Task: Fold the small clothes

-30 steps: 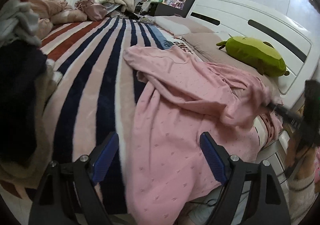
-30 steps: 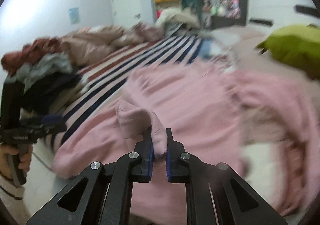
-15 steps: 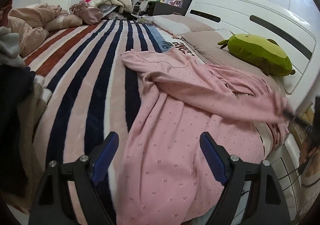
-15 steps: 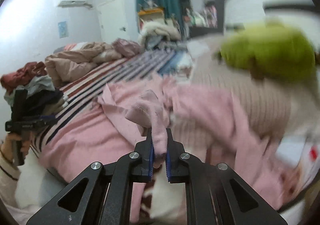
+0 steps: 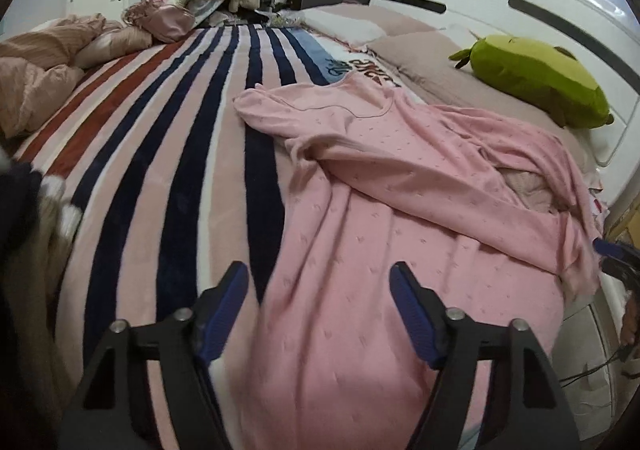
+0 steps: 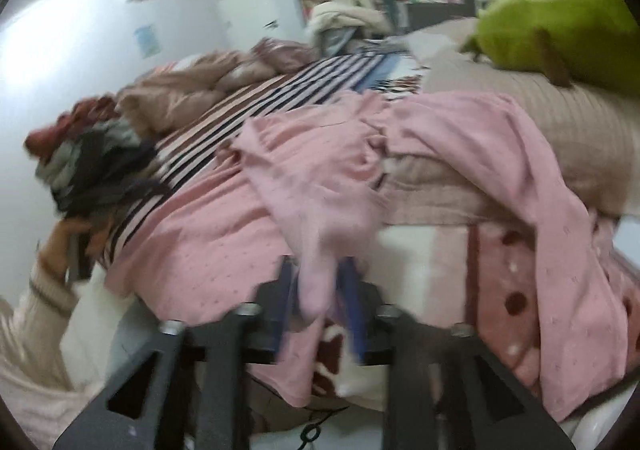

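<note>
**A:** What do your two claws do now?

**B:** My right gripper (image 6: 318, 304) is opening. The cuff of the sleeve (image 6: 320, 250) hangs between the blue pads, but I judge they do not press it any more, so it is slipping free. The picture is blurred there, so I am not fully sure. My left gripper (image 5: 320, 310) is closing a little, yet it stands wide and holds nothing. The lower part of the pink garment (image 5: 360, 250) lies just under it, between the fingers but not pinched.

**A:** How do you do this step well?

**B:** I think I must let the sleeve fall flat across the body of the garment, not in a heap. So I open the right gripper fully before I pull it away, or the cuff is dragged along with it. The left one should come down on the near hem and take only one layer together with its back, not the striped blanket (image 5: 180, 170) under it.

**A:** Where is the garment, and how does it look?

**B:** It lies on the bed, on the striped blanket, with one side over the pillow (image 5: 440, 82) near the green plush toy (image 5: 536, 78). It is soft, pink, with small dots. It is wrinkled and twisted, and the near edge hangs over the side of the bed.
</note>
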A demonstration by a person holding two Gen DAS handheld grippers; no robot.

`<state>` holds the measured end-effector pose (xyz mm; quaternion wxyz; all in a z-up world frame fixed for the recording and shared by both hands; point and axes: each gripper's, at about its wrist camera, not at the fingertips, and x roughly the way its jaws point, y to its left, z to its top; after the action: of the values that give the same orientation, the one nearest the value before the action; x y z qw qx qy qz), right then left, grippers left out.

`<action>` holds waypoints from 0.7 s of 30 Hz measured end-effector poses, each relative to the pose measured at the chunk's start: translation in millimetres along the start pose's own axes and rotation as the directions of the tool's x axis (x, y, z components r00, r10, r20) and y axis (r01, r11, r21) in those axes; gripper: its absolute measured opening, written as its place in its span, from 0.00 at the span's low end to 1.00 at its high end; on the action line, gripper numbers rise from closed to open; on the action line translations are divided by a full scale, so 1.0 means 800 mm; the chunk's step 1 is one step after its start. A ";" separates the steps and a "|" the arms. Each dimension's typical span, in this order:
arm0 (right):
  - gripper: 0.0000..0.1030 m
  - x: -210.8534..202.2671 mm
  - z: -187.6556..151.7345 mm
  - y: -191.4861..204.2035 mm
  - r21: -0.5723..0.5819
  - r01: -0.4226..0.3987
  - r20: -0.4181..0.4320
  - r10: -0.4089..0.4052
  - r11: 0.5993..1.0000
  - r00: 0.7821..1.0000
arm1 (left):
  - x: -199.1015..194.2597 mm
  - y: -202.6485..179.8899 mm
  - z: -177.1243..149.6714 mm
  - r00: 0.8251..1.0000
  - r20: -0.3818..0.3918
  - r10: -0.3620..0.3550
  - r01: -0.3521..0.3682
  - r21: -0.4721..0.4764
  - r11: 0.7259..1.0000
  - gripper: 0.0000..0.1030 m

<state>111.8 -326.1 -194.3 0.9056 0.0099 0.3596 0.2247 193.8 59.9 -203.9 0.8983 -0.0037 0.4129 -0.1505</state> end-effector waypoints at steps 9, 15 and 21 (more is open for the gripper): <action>0.61 0.074 0.027 -0.012 -0.056 0.085 -0.107 -0.091 0.995 0.990 | 0.083 -0.002 0.028 0.994 -0.106 0.002 -0.001 0.005 1.000 0.32; 0.30 0.114 0.036 -0.007 -0.120 0.085 -0.209 -0.109 0.989 0.972 | 0.075 0.019 0.029 0.997 -0.078 0.026 -0.029 -0.037 0.999 0.09; 0.64 0.125 0.045 -0.011 -0.159 0.184 -0.214 -0.215 0.970 0.953 | 0.067 0.038 0.020 0.996 -0.054 0.077 -0.080 -0.067 0.995 0.09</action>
<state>203.2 -287.4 -234.1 0.8745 -0.1150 0.4447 0.1557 246.9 72.0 -237.1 0.8919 -0.0144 0.4406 -0.1007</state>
